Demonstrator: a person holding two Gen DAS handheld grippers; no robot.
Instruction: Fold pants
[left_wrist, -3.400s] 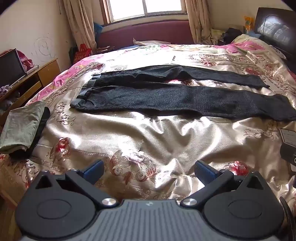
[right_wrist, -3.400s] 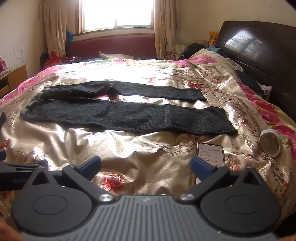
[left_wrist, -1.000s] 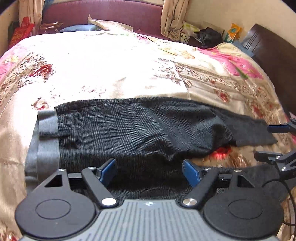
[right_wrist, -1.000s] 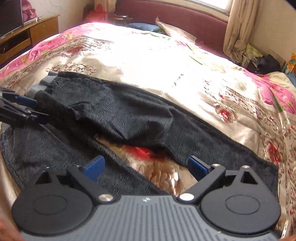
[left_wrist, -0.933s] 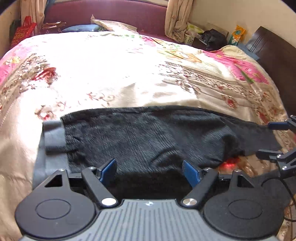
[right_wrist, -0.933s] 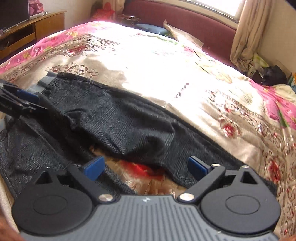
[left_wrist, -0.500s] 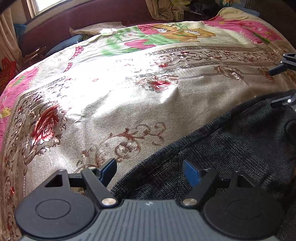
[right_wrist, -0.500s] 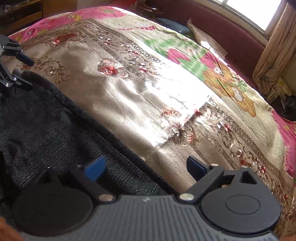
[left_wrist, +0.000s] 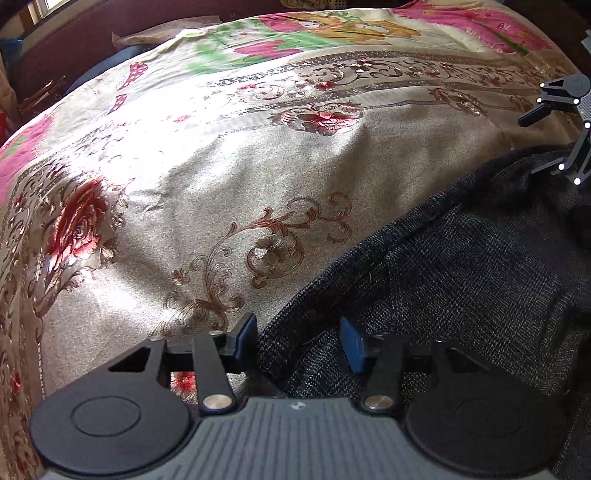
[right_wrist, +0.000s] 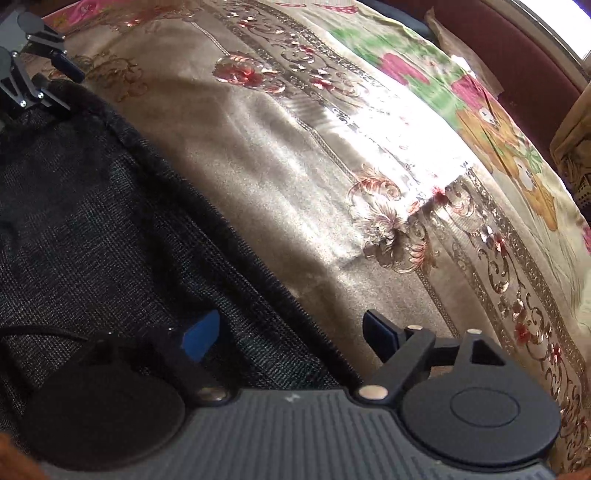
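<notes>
Left gripper (left_wrist: 298, 341): 2 blue-padded fingers (left_wrist: 246, 338) spread apart, straddling the far edge of the dark woven pants (left_wrist: 461, 266), not clamped on the cloth. Right gripper (right_wrist: 291, 334): fingers (right_wrist: 380, 338) likewise wide apart, pants hem lying between them; left pad over fabric, right pad over the floral satin bedspread (left_wrist: 221, 177). Pants lie flat on the bedspread, their edge running between both grippers. Maroon headboard (right_wrist: 517, 55) beyond the bedspread.
</notes>
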